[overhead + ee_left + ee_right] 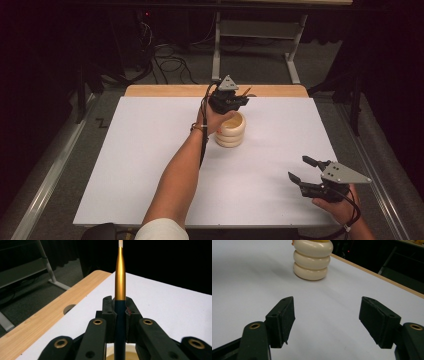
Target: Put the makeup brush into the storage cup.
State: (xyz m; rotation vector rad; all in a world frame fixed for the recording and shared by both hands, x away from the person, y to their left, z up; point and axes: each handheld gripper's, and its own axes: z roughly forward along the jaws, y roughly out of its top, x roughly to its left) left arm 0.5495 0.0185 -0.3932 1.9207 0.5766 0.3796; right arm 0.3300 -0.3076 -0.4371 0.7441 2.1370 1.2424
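Observation:
A cream ribbed holder [231,130] shaped like three stacked rings stands near the middle back of the white table [150,150]; it shows too in the right gripper view [312,260]. My left gripper [235,98] hovers just above the holder's mouth, shut on a pen [120,290] with a dark blue lower barrel and a gold tapered upper part. The pen points past the jaws, and its lower end runs down over the holder's opening. My right gripper [301,168] rests low at the table's front right, open, with nothing between its pads [284,317].
A wooden strip [175,90] with a round hole [69,308] runs along the table's far edge. Beyond it are a grey metal frame [260,35] and cables [170,65] on the floor. Bare white tabletop lies between the holder and my right gripper.

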